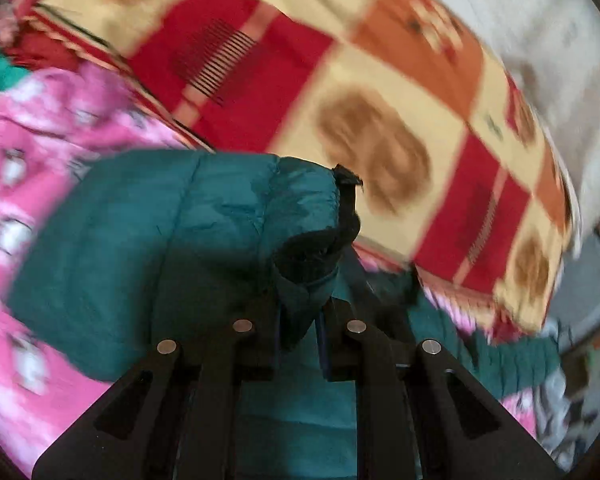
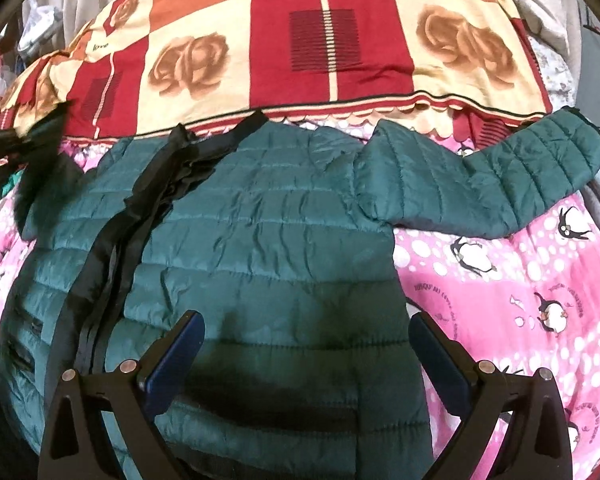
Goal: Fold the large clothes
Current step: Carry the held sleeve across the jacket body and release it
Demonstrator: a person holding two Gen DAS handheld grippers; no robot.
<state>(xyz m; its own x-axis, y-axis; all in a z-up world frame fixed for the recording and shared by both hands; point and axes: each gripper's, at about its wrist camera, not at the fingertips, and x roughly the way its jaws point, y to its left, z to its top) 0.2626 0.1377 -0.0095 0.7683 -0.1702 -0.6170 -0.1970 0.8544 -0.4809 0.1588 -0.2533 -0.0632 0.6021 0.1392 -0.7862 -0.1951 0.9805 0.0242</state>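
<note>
The word "love" is printed in small dark letters on the patchwork blanket point(image 2: 292, 40), once on a cream square at the far middle and again on a cream patch at the far left; the blanket's other squares are red, orange and cream with brown roses. The pink penguin sheet point(image 2: 520, 280) carries rings of small printed writing near the penguins on the right, too small to read.

The green quilted jacket point(image 2: 260, 248) lies spread flat on the pink sheet, its far edge just short of the blanket's scalloped border, a black zip strip running down its left half. Its right sleeve point(image 2: 532, 160) stretches out to the far right across the pink sheet.

The right gripper point(image 2: 304, 352) hangs over the near part of the jacket with its blue-padded tongs wide apart and nothing between them. The left gripper point(image 1: 300, 340) has its tongs drawn narrow, pinching a bunched fold of the green jacket with a black-lined cuff point(image 1: 320, 248) standing above them; that view is blurred.

Pale wall or curtain shows past the blanket, with clutter at the far left
</note>
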